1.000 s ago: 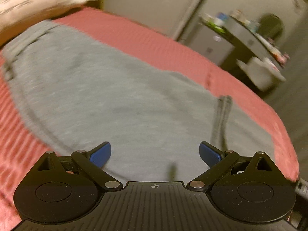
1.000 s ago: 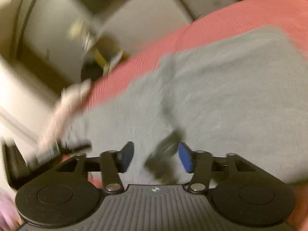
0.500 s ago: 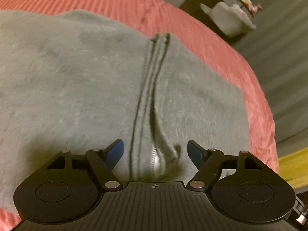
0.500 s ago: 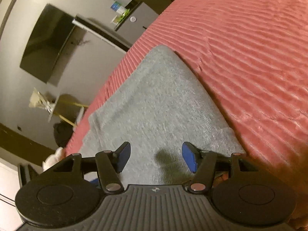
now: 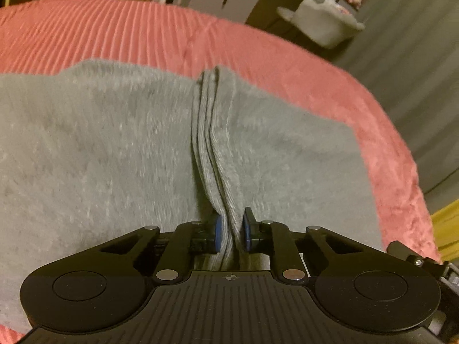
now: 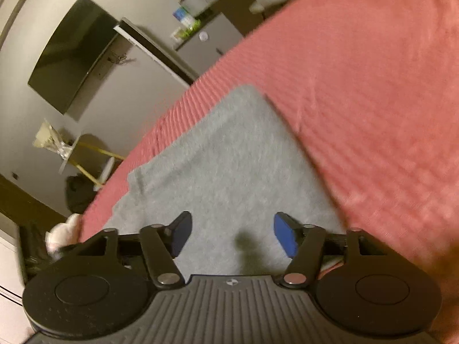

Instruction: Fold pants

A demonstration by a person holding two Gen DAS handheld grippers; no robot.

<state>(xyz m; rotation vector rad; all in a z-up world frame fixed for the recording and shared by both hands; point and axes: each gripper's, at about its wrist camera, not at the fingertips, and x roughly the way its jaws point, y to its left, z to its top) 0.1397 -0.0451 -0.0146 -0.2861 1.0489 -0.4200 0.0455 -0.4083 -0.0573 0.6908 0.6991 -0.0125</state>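
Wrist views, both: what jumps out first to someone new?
The left gripper is shut on a ridge of stacked ribbed edges of the grey pants, which stands up from the flat cloth and runs away from the camera. The right gripper hangs open over another flat part of the pants. Around them lies the red ribbed bedspread.

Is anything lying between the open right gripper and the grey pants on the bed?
Nothing visible does. The right gripper hangs open directly over bare grey pants. The left gripper is already shut on a raised ridge of the pants' fabric.
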